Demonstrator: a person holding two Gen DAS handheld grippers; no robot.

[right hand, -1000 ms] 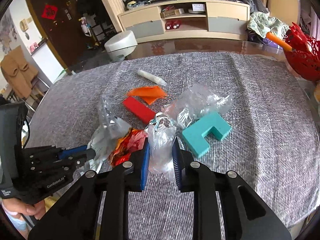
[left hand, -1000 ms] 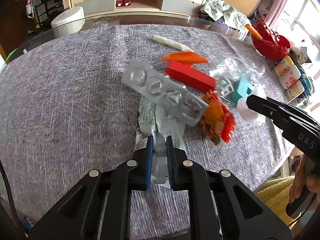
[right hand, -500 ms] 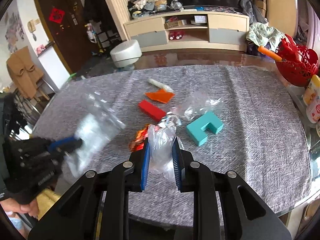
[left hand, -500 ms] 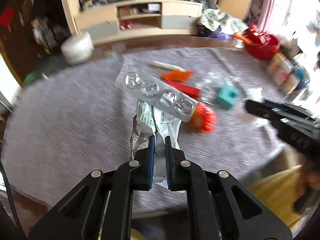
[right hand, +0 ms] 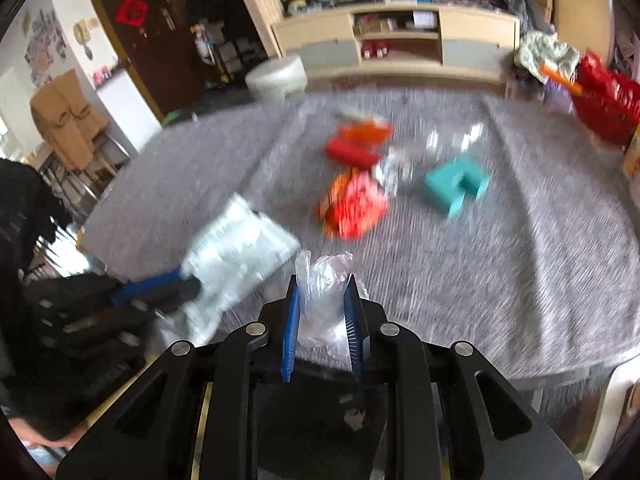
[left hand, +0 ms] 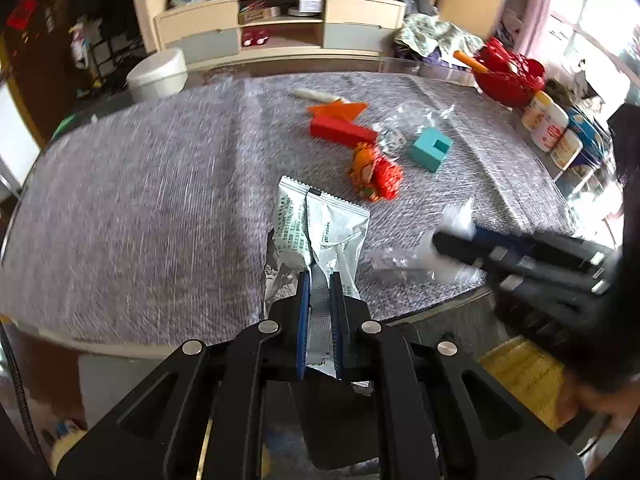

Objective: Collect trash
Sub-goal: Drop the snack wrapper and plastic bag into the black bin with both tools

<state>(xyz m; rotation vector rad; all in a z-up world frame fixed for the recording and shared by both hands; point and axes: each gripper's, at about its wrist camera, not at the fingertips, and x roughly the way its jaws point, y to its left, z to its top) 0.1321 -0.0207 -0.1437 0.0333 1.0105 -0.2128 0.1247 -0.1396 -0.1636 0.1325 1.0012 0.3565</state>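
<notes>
Two pieces of trash are in hand: the left gripper [left hand: 319, 280] is clamped on a silver wrapper [left hand: 320, 228] at frame centre; the right gripper [right hand: 321, 284] pinches a clear plastic bag [right hand: 323, 280]. Remaining on the table [left hand: 140, 200], upper right: orange packet [left hand: 376, 174], crumpled film [left hand: 412, 120]. No bin visible; the red basket [left hand: 508, 78] holds an orange stick.

silver wrapper [left hand: 320, 236] | teal block [left hand: 430, 148] | grey tablecloth [left hand: 140, 184] | red box [left hand: 342, 130]

No legible text. The silver wrapper [left hand: 320, 232] held in the left claw [left hand: 319, 280] carries dense green print, too small to read. Labels on the jars [left hand: 550, 128] at the tabletop edge are likewise illegible.
</notes>
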